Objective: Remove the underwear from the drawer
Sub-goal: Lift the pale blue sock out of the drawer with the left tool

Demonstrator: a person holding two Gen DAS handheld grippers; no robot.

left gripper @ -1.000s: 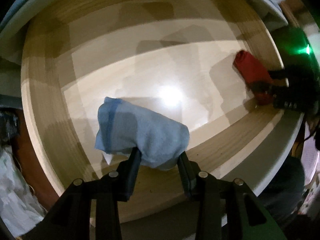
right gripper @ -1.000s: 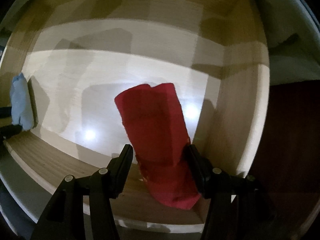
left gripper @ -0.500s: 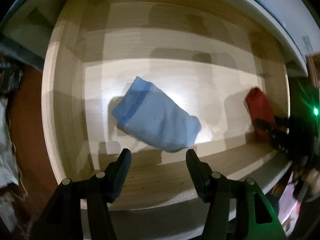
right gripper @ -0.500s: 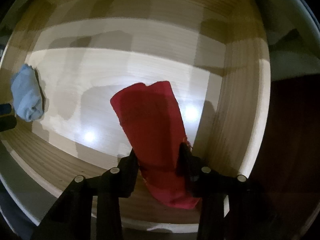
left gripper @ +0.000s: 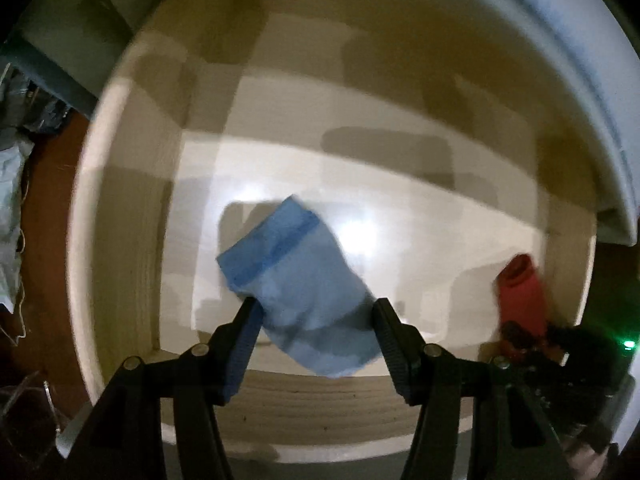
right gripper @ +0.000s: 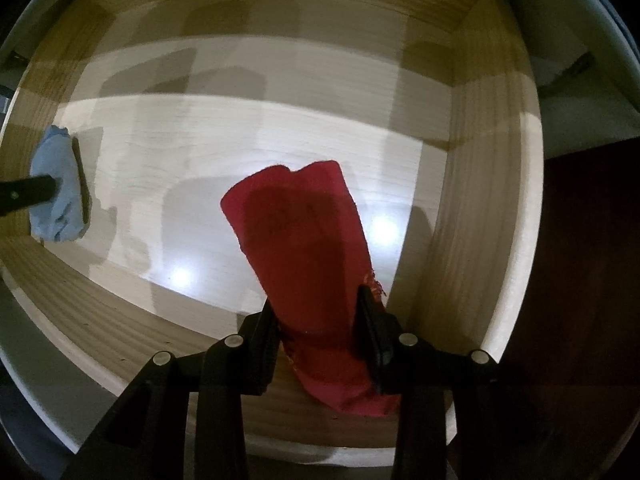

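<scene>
Blue folded underwear (left gripper: pixel 296 280) lies on the floor of a pale wooden drawer (left gripper: pixel 132 240). My left gripper (left gripper: pixel 316 308) points straight down over it, open wide, a finger at each side of the cloth without squeezing it. Red underwear (right gripper: pixel 304 240) is pinched between the fingers of my right gripper (right gripper: pixel 316 300), near the drawer's right wall (right gripper: pixel 480 220), its lower end hanging past the fingers. In the left wrist view the red underwear (left gripper: pixel 520 292) shows at the far right. In the right wrist view the blue underwear (right gripper: pixel 56 184) sits at the far left between the left gripper's fingers (right gripper: pixel 24 196).
The drawer's front wall (left gripper: pixel 320 408) runs just under both grippers. A pale cabinet edge (left gripper: pixel 600 100) curves over the back right. Dark reddish floor (left gripper: pixel 48 240) and crumpled whitish material (left gripper: pixel 8 220) lie left of the drawer; dark floor (right gripper: pixel 580 280) lies to its right.
The left gripper let go of the blue underwear, which dropped to the drawer floor, then rolled and came back around it. The right gripper closed on the red underwear and lifted it slightly.
</scene>
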